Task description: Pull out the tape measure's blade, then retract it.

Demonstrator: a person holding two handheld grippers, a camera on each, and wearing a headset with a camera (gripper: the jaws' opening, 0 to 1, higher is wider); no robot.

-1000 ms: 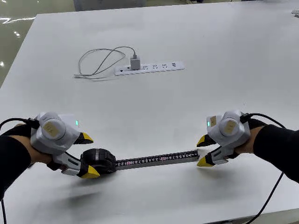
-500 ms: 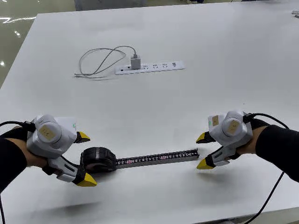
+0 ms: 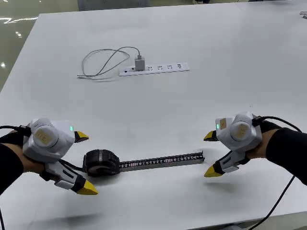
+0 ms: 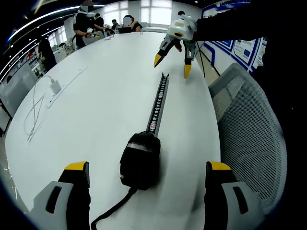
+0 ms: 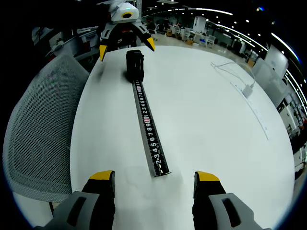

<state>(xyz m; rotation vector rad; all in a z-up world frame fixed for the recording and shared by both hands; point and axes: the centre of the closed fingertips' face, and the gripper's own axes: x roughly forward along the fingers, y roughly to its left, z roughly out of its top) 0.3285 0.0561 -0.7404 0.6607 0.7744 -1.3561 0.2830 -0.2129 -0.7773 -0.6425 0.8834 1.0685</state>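
A black tape measure case (image 3: 100, 163) lies on the white table (image 3: 192, 38) near the front edge. Its blade (image 3: 163, 161) stretches flat to the right, numbers up, ending at a hook. My left gripper (image 3: 84, 163) stands open just left of the case, its yellow-tipped jaws wide on either side and not touching it. My right gripper (image 3: 209, 155) is open too, a short gap beyond the blade's end. In the left gripper view the case (image 4: 140, 160) sits between my jaws, with the blade (image 4: 158, 103) running away toward the right gripper (image 4: 171, 66). The right gripper view looks along the blade (image 5: 147, 129) to the case (image 5: 135, 61) and the left gripper (image 5: 126, 49).
A white power strip (image 3: 153, 69) with a plugged charger and looped cable (image 3: 103, 62) lies at mid-table. A grey mesh chair (image 4: 249, 124) stands beside the table's front edge. People stand far off at the back of the room.
Both grippers have opened and drawn back: the left one has let go of the case, the right one has let go of the blade's end. The blade stays extended on the table.
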